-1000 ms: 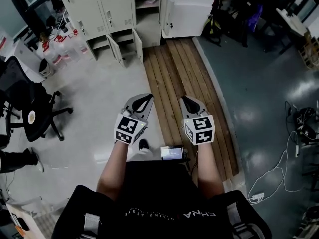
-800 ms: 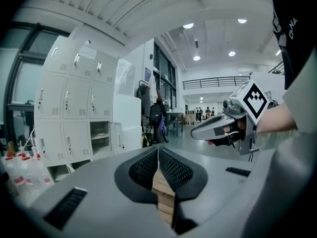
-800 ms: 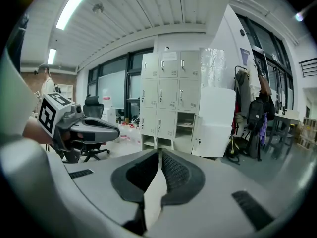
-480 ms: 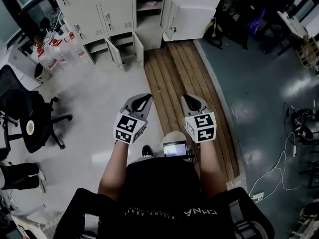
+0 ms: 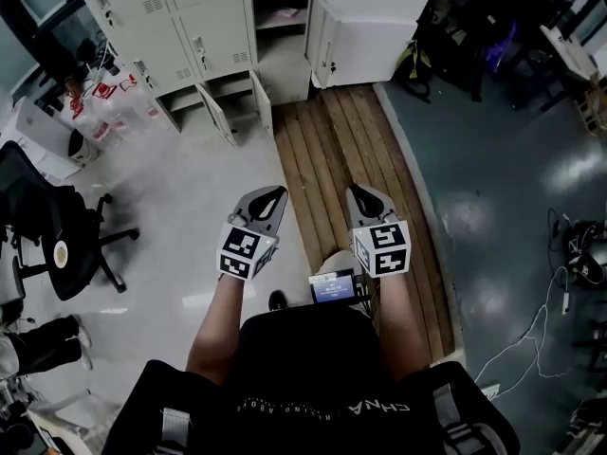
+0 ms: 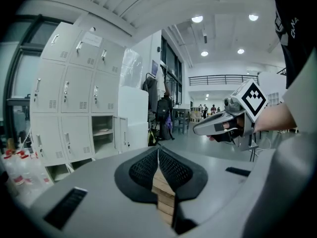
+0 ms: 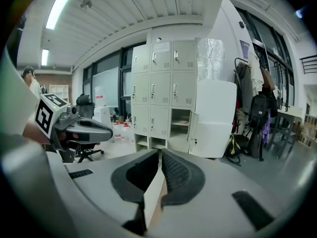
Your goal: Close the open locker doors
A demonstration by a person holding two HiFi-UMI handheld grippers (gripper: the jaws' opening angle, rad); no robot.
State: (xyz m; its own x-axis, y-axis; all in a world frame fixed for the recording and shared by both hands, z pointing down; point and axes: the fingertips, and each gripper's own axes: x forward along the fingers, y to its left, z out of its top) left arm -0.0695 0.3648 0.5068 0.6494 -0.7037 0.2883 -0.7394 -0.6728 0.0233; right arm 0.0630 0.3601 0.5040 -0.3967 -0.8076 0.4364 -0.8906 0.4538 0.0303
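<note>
left gripper (image 5: 273, 193): held out in front of the person's waist, above the pale floor just left of the wooden strip, pointing toward the lockers
left fingers: clenched pad against pad, gripping nothing; only planks show through the thin wedge below the tips
right gripper (image 5: 360, 193): level with the left one and a little apart from it, above the wooden strip, also pointing at the lockers
right fingers: pressed together at the tips, nothing caught between them
lockers (image 5: 180, 17): a pale bank at the top of the head view, well apart from both grippers
open locker doors (image 5: 321, 38): one door swings out to the right of a column with a shelf inside; two low doors (image 5: 216, 114) in the bottom row stand out over the floor, their compartments showing
white cabinet (image 5: 379, 12): just right of the lockers, beside the swung-out door
wooden strip (image 5: 327, 150): planks running from the locker base back to the person
office chair (image 5: 57, 221): black, on the pale floor at far left
bottles (image 5: 104, 102): clear, with red tops, clustered left of the lockers
small screen (image 5: 332, 288): lit, at the person's waist between the forearms
</note>
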